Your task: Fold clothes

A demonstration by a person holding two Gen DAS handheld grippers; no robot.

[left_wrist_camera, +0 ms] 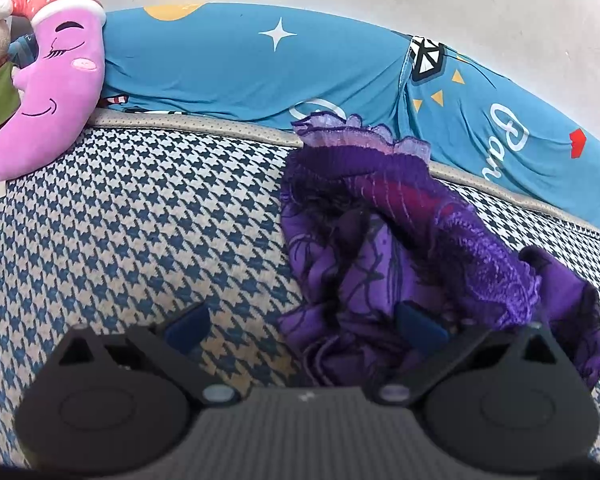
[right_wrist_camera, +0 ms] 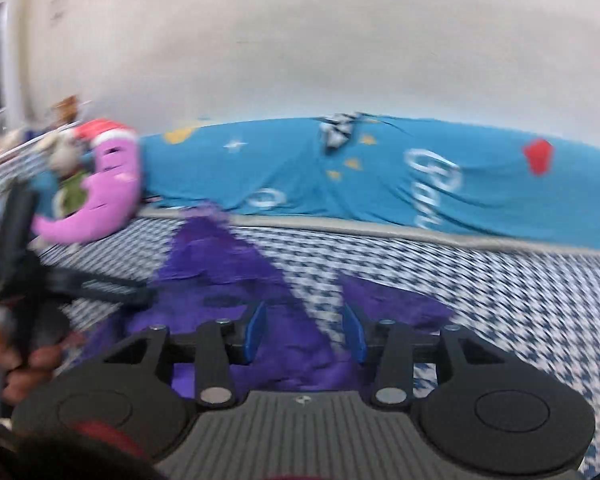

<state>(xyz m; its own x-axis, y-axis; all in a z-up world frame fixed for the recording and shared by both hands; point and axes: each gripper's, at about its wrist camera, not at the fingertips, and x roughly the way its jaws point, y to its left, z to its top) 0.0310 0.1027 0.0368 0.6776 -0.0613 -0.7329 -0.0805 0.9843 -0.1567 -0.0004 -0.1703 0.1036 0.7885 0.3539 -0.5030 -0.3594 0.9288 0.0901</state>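
Observation:
A crumpled purple garment [left_wrist_camera: 404,248] with a frilly lilac hem lies on the blue-and-white houndstooth bed cover [left_wrist_camera: 148,216], its top reaching the grey piping. My left gripper [left_wrist_camera: 304,328] is open wide just above the cover. Its left pad [left_wrist_camera: 188,326] is over bare cover and its right pad [left_wrist_camera: 420,326] rests at the garment's lower folds, with nothing pinched. In the blurred right wrist view, the right gripper [right_wrist_camera: 305,333] is open over the purple garment [right_wrist_camera: 216,256]. Cloth shows beneath and between the blue pads [right_wrist_camera: 256,332], which do not press on it.
A pink moon plush [left_wrist_camera: 56,80] with a red cap leans at the far left beside another soft toy. A long blue cushion [left_wrist_camera: 236,64] with stars runs along the white wall. A hand [right_wrist_camera: 24,364] holds a black handle [right_wrist_camera: 16,232] at the left.

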